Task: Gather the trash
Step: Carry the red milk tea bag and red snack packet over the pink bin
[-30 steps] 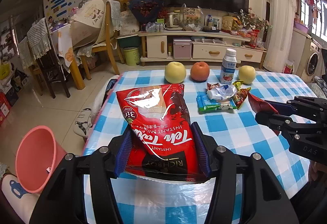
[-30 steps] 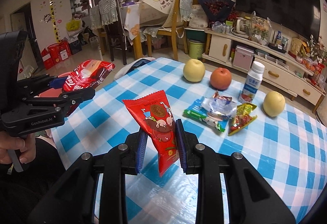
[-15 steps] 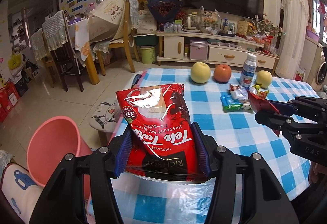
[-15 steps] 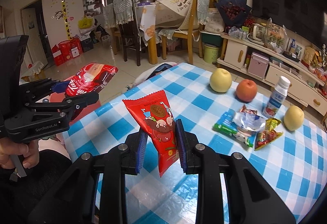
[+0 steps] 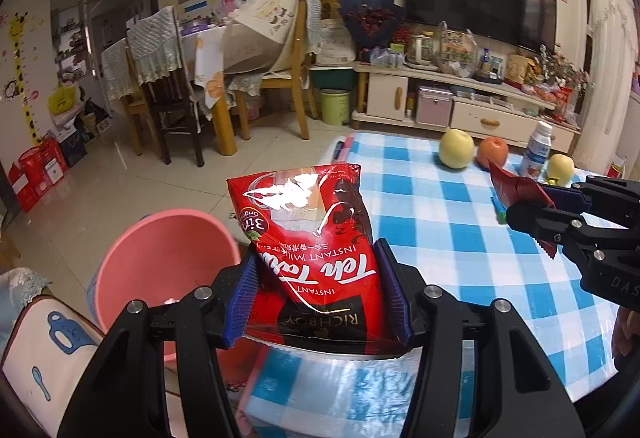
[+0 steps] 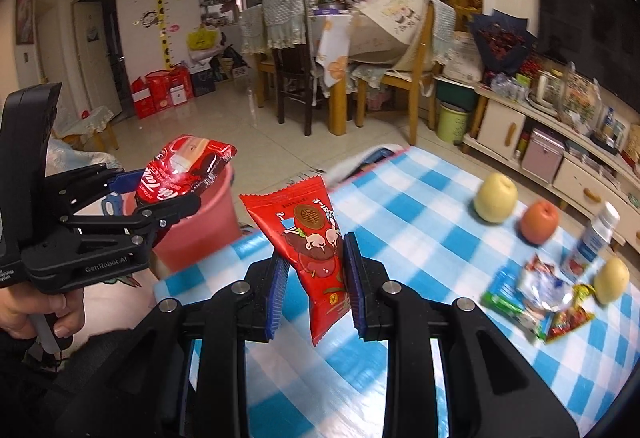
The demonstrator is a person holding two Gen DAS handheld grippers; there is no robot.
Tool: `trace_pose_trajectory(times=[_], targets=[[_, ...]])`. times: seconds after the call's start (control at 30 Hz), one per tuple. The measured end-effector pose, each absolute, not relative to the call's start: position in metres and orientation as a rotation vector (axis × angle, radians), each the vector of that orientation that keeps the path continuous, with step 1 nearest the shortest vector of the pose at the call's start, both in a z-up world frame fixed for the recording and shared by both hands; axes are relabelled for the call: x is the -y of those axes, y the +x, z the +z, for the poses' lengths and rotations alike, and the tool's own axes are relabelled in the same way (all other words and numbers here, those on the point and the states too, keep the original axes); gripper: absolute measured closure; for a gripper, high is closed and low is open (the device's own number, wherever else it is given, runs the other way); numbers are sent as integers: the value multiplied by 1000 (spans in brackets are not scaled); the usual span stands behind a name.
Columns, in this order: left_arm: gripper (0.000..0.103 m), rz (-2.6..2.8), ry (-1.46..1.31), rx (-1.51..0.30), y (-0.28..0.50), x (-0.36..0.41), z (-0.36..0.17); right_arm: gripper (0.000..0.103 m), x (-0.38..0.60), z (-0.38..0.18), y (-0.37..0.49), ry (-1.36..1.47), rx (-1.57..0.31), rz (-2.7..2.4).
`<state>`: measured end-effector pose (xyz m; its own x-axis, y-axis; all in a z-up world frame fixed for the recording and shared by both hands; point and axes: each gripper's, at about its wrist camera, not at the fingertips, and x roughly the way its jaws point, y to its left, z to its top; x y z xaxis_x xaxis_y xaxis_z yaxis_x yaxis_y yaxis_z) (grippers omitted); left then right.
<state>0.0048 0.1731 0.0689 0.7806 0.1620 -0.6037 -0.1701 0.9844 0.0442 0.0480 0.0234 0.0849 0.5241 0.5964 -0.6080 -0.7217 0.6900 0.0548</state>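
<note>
red milk-tea bag (image 5: 316, 258): "Teh Tarik", "INSTANT", "RICHBOY", "3in1" | left gripper (image 6: 172, 194) body: "GenRobot.AI"

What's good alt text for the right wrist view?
Right tongs grip a red snack wrapper over a blue-checked table. At left, the left tongs hold a red milk tea bag above a pink bin; fruit and wrappers remain behind.

The milk-tea bag (image 5: 308, 238) is glossy red with white lettering and a black band; the snack packet (image 6: 310, 238) is red with a cartoon print; at nine o'clock the bin (image 5: 160, 258) is pink; the tablecloth (image 5: 440, 206) is blue-and-white checked.
</note>
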Motion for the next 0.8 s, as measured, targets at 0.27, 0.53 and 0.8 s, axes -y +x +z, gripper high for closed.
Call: trace_pose_trajectory(times=[0.27, 0.53, 0.8], targets=[[46, 258, -50, -639, -8, -222, 75, 74, -84, 94, 48, -248, -613, 885], [46, 332, -76, -633, -21, -274, 77, 74, -150, 100, 48, -280, -598, 971], [46, 391, -90, -626, -26, -320, 78, 74, -219, 106, 49, -312, -589, 1046]])
